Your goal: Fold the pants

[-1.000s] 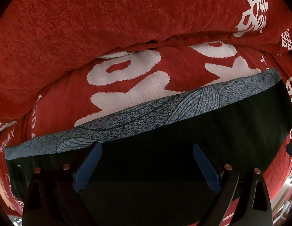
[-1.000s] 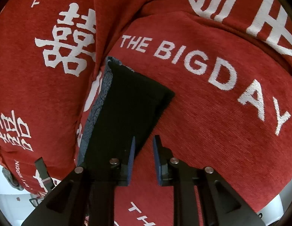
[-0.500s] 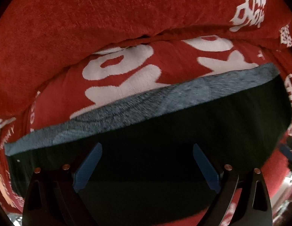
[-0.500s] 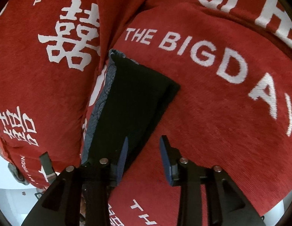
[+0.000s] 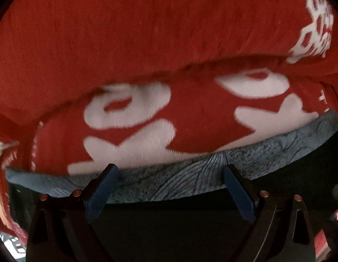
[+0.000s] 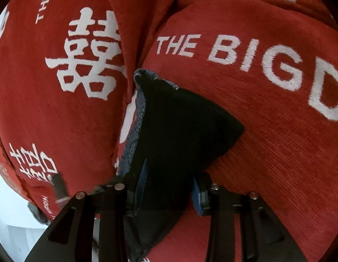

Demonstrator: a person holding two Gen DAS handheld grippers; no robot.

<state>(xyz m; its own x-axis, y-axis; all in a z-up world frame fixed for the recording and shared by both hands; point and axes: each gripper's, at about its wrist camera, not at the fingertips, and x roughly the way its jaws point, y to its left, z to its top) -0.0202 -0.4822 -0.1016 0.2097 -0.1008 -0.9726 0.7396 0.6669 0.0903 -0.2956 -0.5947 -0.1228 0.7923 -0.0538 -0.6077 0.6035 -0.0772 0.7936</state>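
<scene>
Black folded pants (image 6: 180,135) with a blue-grey patterned inner band (image 5: 182,179) are seen laid on a red plush blanket (image 6: 267,152) woven with white lettering and Chinese characters, the garment set beside the crease where two padded red surfaces meet.

In the left wrist view, the left gripper (image 5: 170,187) is pointed steeply down over the near edge of the pants. Its two blue-padded fingers (image 5: 101,192) are spread wide, with the patterned band and dark cloth lying between and beneath them; nothing is pinched by them. The picture is slightly blurred.

In the right wrist view, the right gripper (image 6: 169,192) is tilted forward and downward along the length of the folded pants. Its jaws have just been opening, and a narrow end of the black fabric is seen between the two blue pads (image 6: 196,198). The cloth fills the gap, yet whether the pads press on it or merely flank it cannot be told. The far corner of the pants is rested flat on the blanket below the words "THE BIG D". The hands carrying the tools are not shown.
</scene>
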